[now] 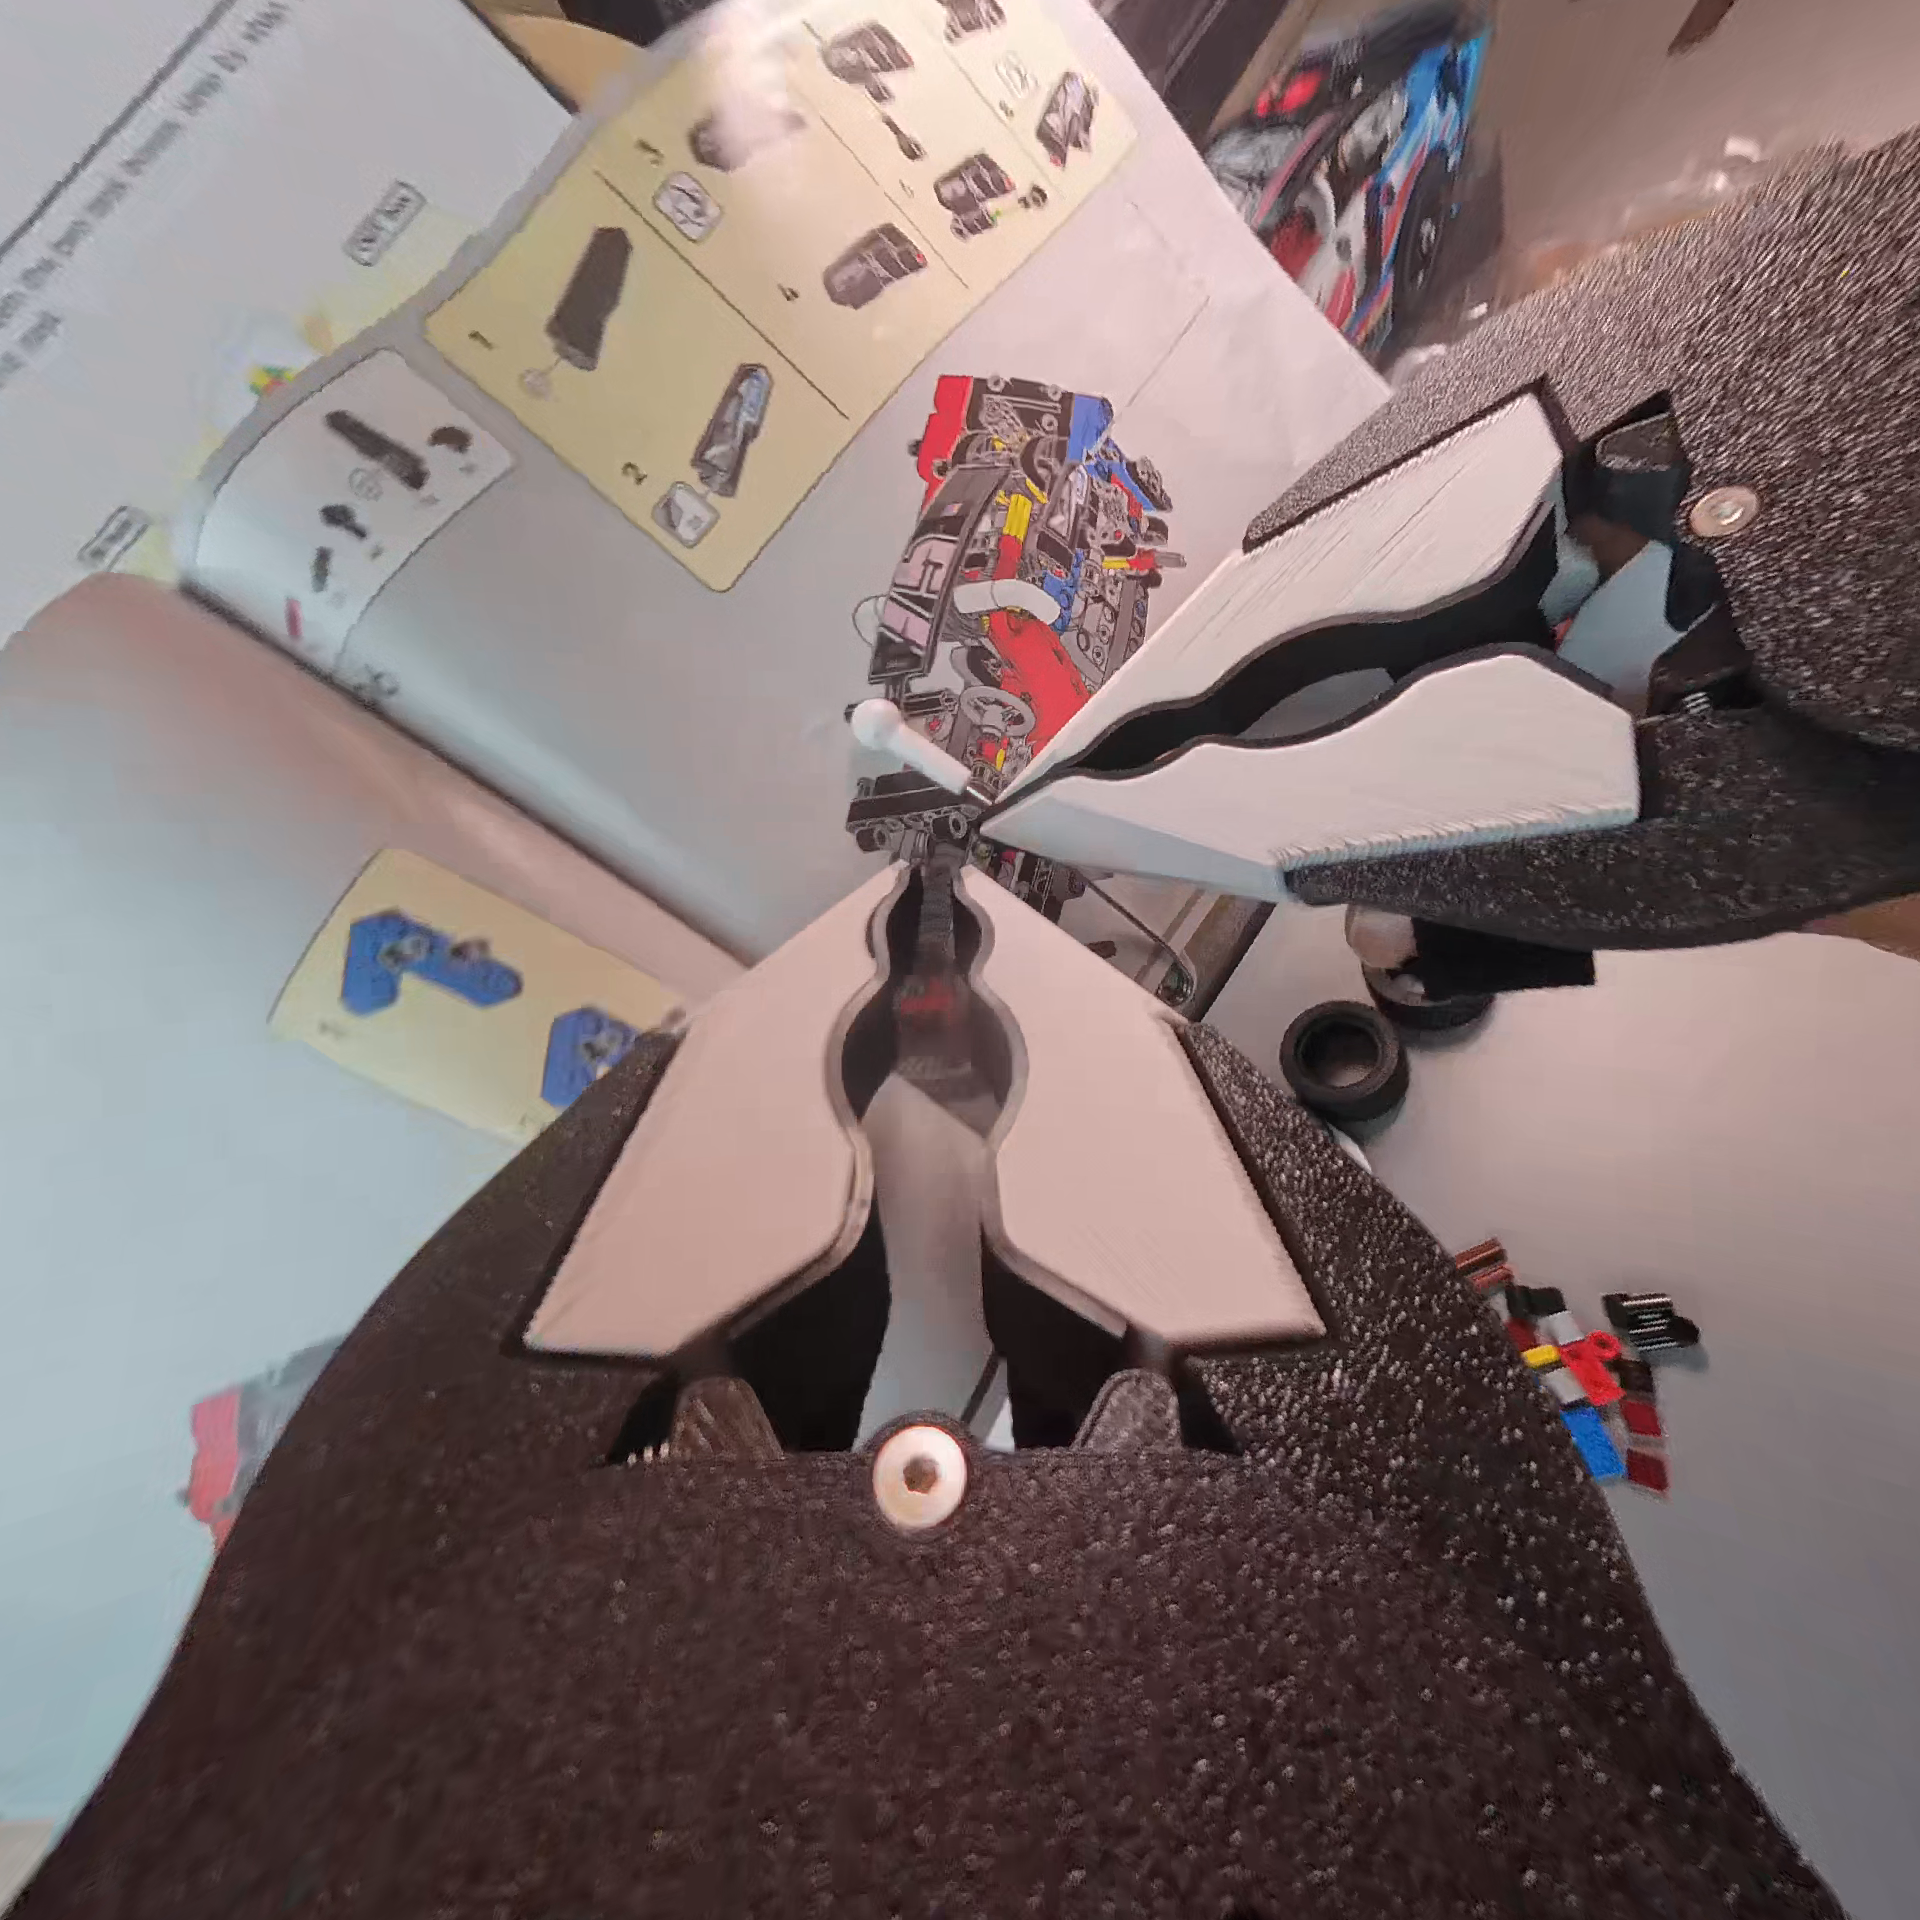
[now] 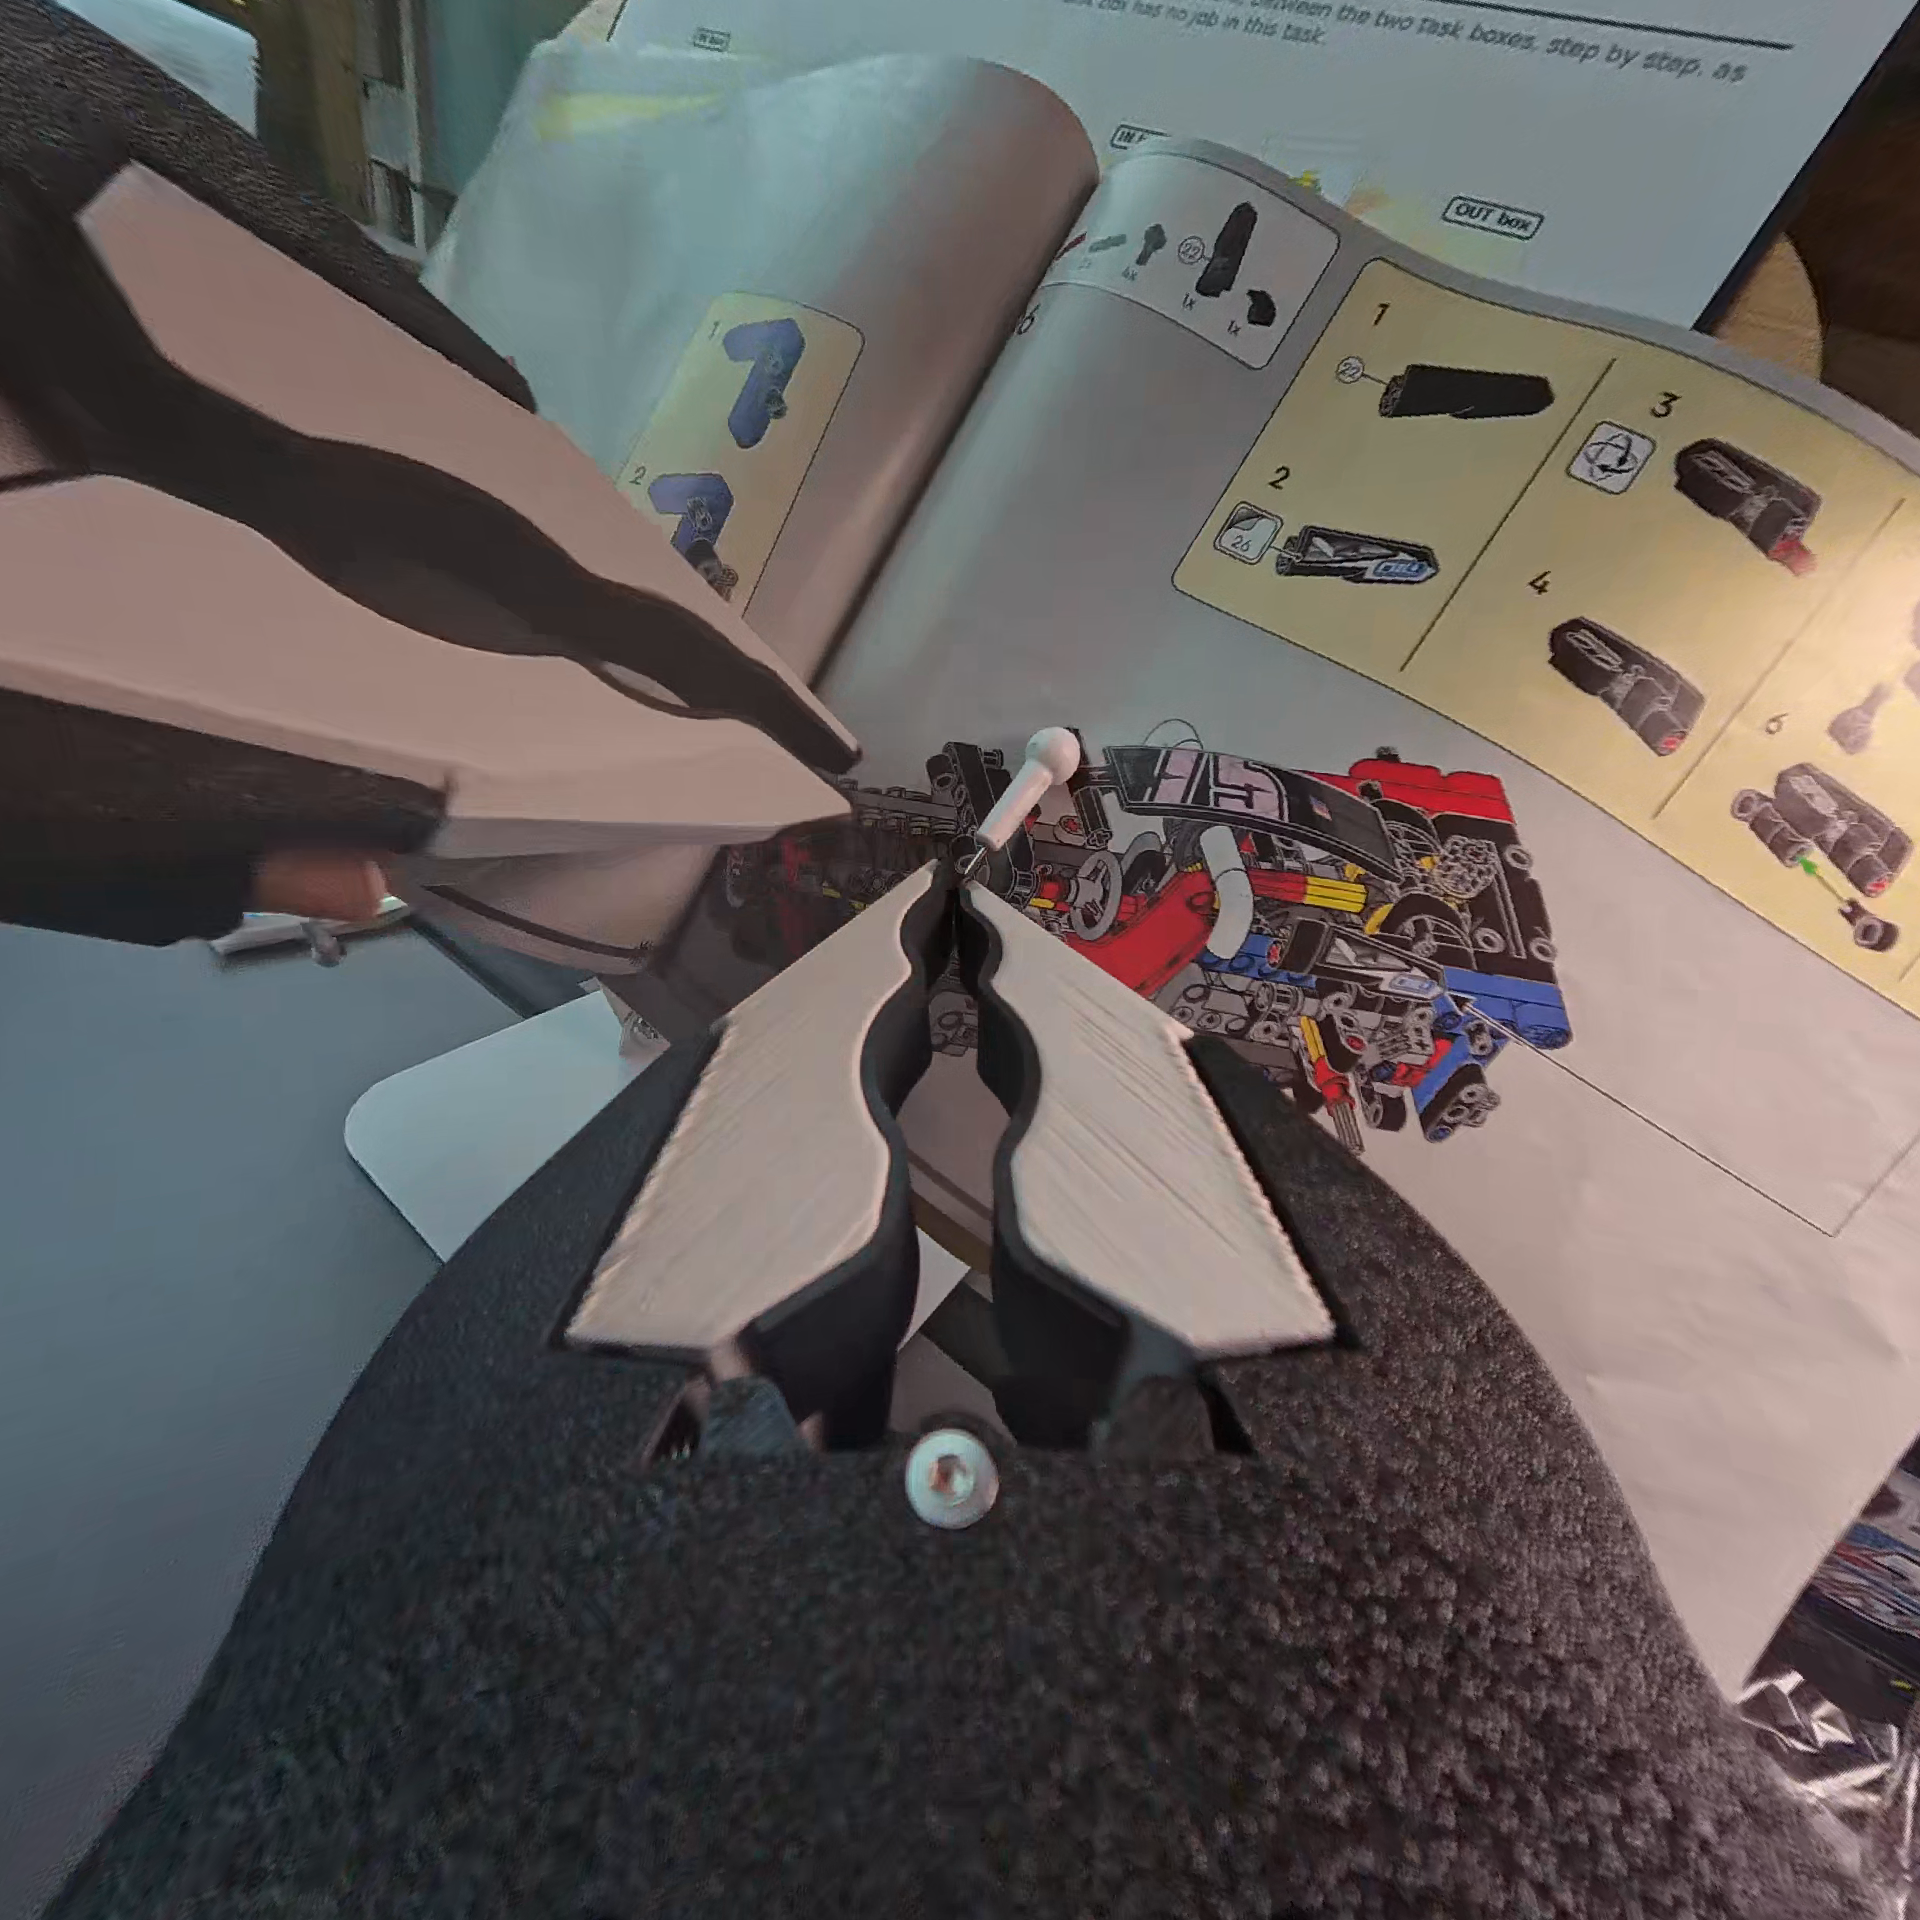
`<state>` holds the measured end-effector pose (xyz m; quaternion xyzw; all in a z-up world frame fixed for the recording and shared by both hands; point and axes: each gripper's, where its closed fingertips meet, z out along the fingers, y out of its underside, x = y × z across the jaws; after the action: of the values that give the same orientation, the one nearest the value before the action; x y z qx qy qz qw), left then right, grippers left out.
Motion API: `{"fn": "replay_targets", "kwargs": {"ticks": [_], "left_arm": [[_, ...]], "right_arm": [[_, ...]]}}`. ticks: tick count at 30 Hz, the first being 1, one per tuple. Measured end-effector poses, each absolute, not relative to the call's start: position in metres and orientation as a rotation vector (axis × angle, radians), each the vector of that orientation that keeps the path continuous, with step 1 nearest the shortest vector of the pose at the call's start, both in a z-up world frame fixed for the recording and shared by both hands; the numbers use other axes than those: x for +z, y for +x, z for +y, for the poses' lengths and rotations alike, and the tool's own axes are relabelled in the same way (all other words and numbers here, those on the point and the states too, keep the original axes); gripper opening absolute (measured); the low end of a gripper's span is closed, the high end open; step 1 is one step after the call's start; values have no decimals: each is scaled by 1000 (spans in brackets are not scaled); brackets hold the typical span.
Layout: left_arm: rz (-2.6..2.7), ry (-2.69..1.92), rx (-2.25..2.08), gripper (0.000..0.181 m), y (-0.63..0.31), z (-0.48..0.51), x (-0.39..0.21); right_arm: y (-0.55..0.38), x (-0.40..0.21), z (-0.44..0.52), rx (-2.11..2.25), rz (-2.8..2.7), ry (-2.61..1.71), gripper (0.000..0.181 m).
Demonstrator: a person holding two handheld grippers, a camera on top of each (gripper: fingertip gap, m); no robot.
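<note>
Up close, the left hand-held gripper point(image 1: 928, 883) is pinched nearly closed on a small black toothed brick piece point(image 1: 914, 826), whose lower part runs down into the narrow gap between the two pale fingers point(image 1: 727, 1153). The right hand-held gripper point(image 2: 954, 883) comes in from the side, its tips drawn almost together on a thin pin at the end of a small white peg point(image 2: 1023, 795); the peg's rounded head stands up and away from the tips. The two grippers' tips meet at nearly the same spot, and the peg seems to touch the black piece, though the blur there makes that hard to confirm.

Behind both lies an open instruction booklet point(image 2: 1195, 644), its pages curling up at the spine, with yellow step panels and a large coloured drawing of a brick-built car. No box or tray shows; loose parts lie straight on the table point(image 1: 1714, 1091): a black rubber tyre point(image 1: 1343, 1060) just beside the left gripper, and a small heap of red, blue, black and yellow bricks point(image 1: 1590, 1371) farther right, well apart from the tyre. A large white printed sheet point(image 2: 1351, 114) lies beyond the booklet. In the right wrist view the dark table is bare to the left of the booklet's edge, below the left gripper.
</note>
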<state>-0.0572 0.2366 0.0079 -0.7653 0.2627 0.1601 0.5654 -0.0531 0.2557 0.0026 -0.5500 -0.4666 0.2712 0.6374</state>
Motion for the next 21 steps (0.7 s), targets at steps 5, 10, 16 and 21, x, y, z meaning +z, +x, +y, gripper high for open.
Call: {"fn": "replay_targets", "kwargs": {"ticks": [5,10,16,21], "left_arm": [[464,-1721,278,5,-70,193,1],[377,-1752,214,6,-88,176,-29],[316,-1792,235,5,-116,177,-42],[290,-1796,169,8,-124,166,-49]], "right_arm": [[-57,3,251,569,-1111,-1249,0],[-71,-1,237,448,-1221,-1184,0],[-80,-8,230,336,-1314,-1105,0],[-76,-8,230,439,-1275,-1192,4]]}}
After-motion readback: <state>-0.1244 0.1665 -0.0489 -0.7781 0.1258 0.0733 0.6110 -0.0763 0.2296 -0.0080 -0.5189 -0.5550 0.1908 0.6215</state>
